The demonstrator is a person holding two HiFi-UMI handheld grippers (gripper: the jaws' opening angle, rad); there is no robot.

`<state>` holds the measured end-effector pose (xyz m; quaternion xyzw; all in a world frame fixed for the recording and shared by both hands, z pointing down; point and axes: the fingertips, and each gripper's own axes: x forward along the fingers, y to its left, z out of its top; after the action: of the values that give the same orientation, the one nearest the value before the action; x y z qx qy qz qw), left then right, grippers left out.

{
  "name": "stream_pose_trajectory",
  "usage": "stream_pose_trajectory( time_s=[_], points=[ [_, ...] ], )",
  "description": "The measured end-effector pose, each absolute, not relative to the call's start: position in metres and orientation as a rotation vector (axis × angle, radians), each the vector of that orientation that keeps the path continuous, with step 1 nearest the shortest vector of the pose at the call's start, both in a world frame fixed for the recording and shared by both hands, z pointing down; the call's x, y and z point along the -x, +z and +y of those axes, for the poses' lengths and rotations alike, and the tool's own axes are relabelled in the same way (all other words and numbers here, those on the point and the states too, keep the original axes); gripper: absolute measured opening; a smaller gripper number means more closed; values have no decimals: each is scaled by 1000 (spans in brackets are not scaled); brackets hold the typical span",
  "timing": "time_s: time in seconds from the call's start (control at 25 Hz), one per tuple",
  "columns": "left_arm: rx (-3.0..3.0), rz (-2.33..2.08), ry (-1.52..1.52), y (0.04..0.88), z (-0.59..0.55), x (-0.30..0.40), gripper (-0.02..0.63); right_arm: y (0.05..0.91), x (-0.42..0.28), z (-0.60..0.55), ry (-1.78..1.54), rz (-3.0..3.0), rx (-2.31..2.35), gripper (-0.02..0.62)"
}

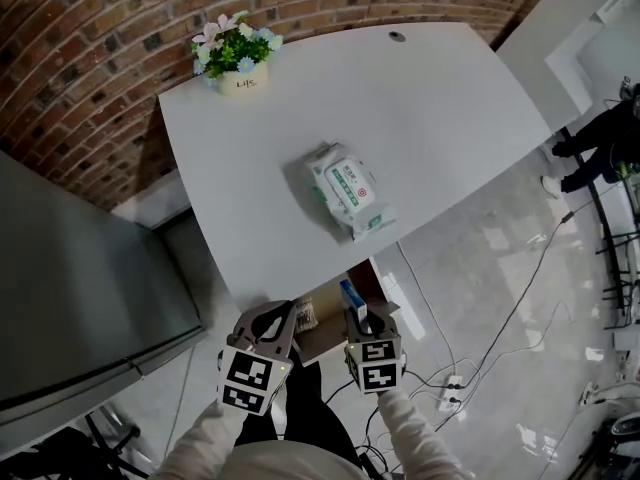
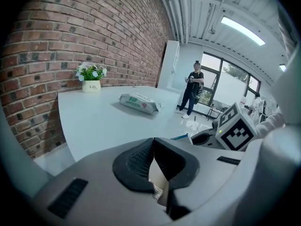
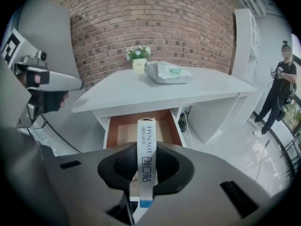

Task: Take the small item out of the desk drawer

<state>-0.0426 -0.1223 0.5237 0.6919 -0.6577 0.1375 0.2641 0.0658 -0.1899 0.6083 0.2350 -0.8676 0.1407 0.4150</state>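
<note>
The right hand-held gripper (image 3: 145,160) pinches a small box (image 3: 146,135), a slim white carton with a blue end. The jaws press its two broad faces and its narrow edge faces the camera. Taking the flat sides gives the pads the most surface, which probably keeps the light carton from twisting. The box hangs in the air above the open drawer (image 3: 141,118) and touches neither the drawer's walls nor its floor. By that reading the task's thing is already out and only needs setting down.

The left hand-held gripper (image 2: 153,142) is just beside the drawer's left front corner. Its jaws are pressed together at the tips with nothing caught between them, so it looks parked out of the way rather than working.

The drawer is pulled well out from under the counter (image 3: 122,91), showing its brown inner walls and pale floor. It seems left open so the carton has a free path upward.

On the counter above the drawer, a pack of wipes (image 3: 167,73) lies toward the middle. A flower pot (image 3: 138,62) stands at the far edge against the brick wall. The near strip of counter over the drawer is bare and would suit as a landing spot.
</note>
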Motion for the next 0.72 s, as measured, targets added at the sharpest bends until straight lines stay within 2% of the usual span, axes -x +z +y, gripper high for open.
stream_pose_trajectory(
  time_s=[0.72],
  points=[
    [-1981, -1754, 362, 493, -122, 25, 18, 489, -86, -159, 389, -2403, -767, 92]
  ],
)
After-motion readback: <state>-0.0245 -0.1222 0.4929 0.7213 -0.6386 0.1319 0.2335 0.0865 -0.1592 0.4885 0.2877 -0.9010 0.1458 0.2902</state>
